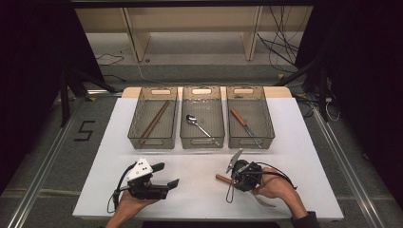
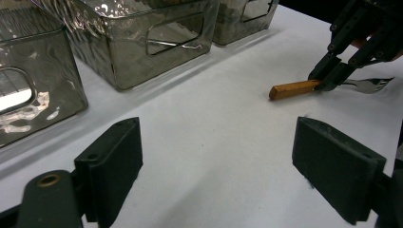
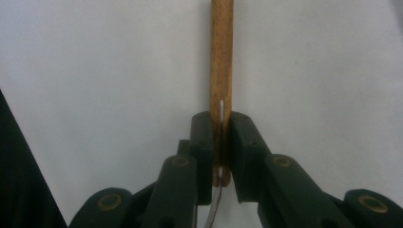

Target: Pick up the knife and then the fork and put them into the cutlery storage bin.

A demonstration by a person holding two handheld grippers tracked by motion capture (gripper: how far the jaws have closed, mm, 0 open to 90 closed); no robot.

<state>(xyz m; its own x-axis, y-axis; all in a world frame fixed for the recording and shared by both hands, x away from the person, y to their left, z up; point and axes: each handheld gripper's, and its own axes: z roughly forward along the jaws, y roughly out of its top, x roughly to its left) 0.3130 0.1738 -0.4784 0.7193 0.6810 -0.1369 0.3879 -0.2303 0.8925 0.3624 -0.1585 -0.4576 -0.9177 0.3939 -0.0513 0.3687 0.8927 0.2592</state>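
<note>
A fork (image 2: 328,86) with a wooden handle lies on the white table (image 1: 304,156) near its front edge, on the person's right, its metal tines pointing toward the person and its handle end pointing left across the table. The right gripper (image 3: 221,142) has its two black jaws pressed against the sides of the handle close to where wood meets metal, so it is clamped on the fork; in the left gripper view the same grip shows from the side. The left gripper (image 2: 216,166) rests low over bare table on the person's left, well apart from the fork, its jaws spread wide with nothing between them. Beyond both, three smoky clear bins stand side by side at the far half of the table: the left bin (image 1: 153,137) holds a pair of brown chopsticks (image 1: 154,119), the middle bin (image 1: 202,140) a metal spoon (image 1: 198,124), and the right bin (image 1: 266,118) a wooden-handled knife (image 1: 244,126). On the grey floor left of the table a dark mark reads "5" (image 1: 84,130). No brand or label can be read on the bins or grippers. Nothing lies between the fork and the bins.
</note>
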